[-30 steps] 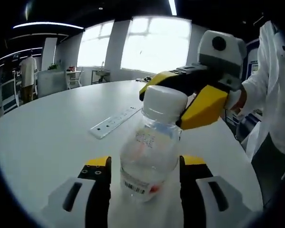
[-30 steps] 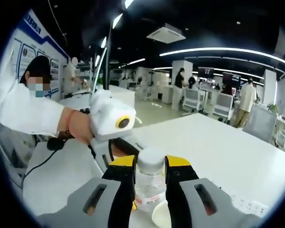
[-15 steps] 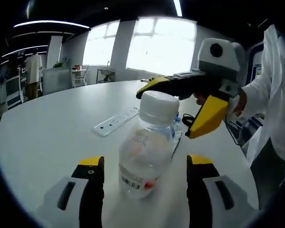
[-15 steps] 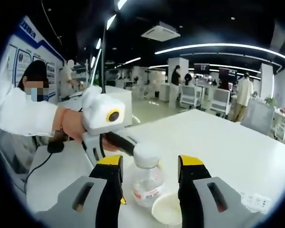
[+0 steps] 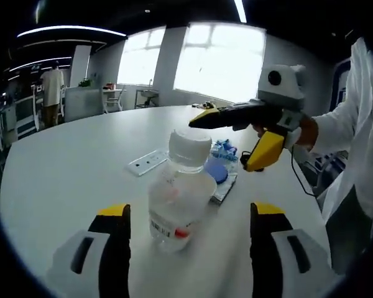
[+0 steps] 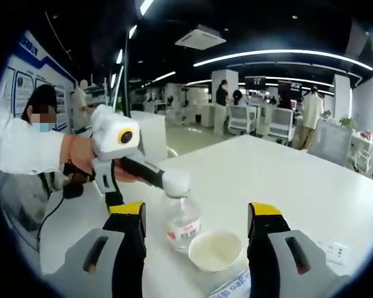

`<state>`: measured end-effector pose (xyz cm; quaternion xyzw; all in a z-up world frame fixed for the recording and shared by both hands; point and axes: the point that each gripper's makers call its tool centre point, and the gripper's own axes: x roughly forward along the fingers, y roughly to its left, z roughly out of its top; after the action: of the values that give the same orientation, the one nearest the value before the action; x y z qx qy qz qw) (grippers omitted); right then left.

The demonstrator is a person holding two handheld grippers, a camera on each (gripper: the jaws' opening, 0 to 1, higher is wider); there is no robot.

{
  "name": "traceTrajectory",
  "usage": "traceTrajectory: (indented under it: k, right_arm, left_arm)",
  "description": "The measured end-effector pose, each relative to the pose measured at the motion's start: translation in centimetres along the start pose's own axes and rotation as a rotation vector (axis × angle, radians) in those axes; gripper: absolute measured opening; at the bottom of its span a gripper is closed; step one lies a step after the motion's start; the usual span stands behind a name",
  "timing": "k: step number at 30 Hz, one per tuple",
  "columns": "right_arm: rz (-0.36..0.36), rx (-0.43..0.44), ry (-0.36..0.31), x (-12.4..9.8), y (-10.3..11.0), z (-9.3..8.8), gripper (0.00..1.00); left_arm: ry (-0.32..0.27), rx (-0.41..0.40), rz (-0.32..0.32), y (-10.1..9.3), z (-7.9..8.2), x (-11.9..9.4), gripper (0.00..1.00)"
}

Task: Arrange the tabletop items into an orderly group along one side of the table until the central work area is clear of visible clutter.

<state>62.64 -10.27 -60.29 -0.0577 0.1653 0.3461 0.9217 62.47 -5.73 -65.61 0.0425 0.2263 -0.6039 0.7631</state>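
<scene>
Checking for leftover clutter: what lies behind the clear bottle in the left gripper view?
Behind the bottle lie a blue round item on a flat packet, with a white power strip farther left. The bottle hides the packet's near end.

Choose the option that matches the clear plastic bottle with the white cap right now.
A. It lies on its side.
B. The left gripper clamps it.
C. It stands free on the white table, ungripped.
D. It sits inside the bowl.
C: the clear plastic bottle with the white cap stands upright on the white table, with both grippers' fingers apart from it.
</scene>
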Motion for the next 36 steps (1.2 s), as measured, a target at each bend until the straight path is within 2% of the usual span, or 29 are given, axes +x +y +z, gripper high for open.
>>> traceTrajectory:
  k: [10, 19, 29, 36]
  right_arm:
    - [-0.043, -0.002, 0.023, -4.1, -1.5, -1.1, 0.74]
    - [-0.089, -0.012, 0.039, -8.9, -2.5, -1.8, 0.79]
    - [-0.142, -0.005, 0.058, -14.6, -3.2, -3.4, 0.80]
    - [-0.194, 0.016, 0.077, -19.6, -3.2, -5.7, 0.81]
  left_arm:
    - [-0.011, 0.004, 0.055, -1.7, 1.1, -2.2, 0.86]
    - [-0.018, 0.014, 0.100, -3.9, 1.8, -4.1, 0.87]
    - [-0.034, 0.007, 0.140, -8.1, 2.0, -6.2, 0.87]
    - [-0.032, 0.005, 0.159, -10.8, 1.7, -7.3, 0.88]
